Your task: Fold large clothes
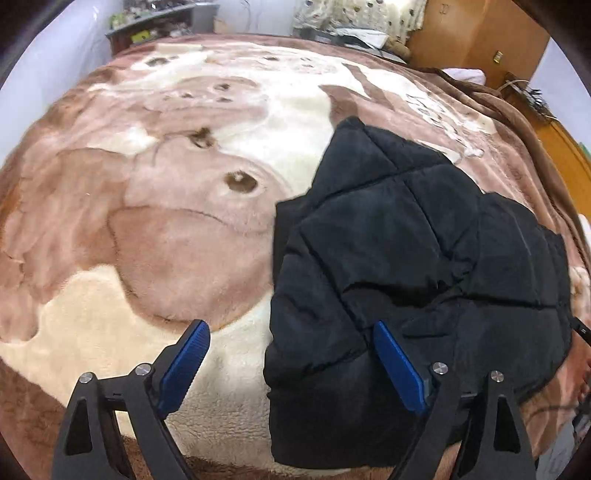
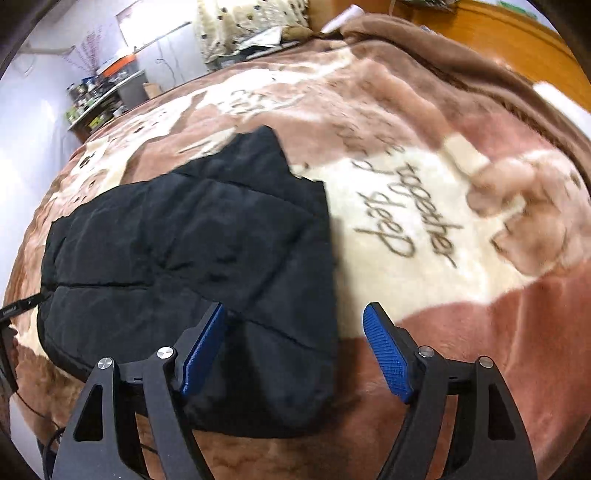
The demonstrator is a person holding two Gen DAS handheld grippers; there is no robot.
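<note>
A black quilted puffer jacket (image 1: 406, 266) lies folded into a compact bundle on a brown and cream plush blanket (image 1: 177, 229) that covers a bed. My left gripper (image 1: 291, 332) is open and empty above the jacket's near left edge. In the right wrist view the jacket (image 2: 192, 251) lies left of centre on the blanket (image 2: 424, 229). My right gripper (image 2: 295, 321) is open and empty above the jacket's near right edge. Neither gripper touches the cloth.
A shelf with small items (image 1: 155, 22) stands past the bed's far left. A spotted cream cloth (image 2: 243, 26) and a wooden cabinet (image 1: 480, 37) are at the back. An orange wooden bed frame (image 2: 517, 48) runs along the right. A dark strap (image 2: 18, 306) shows at the left edge.
</note>
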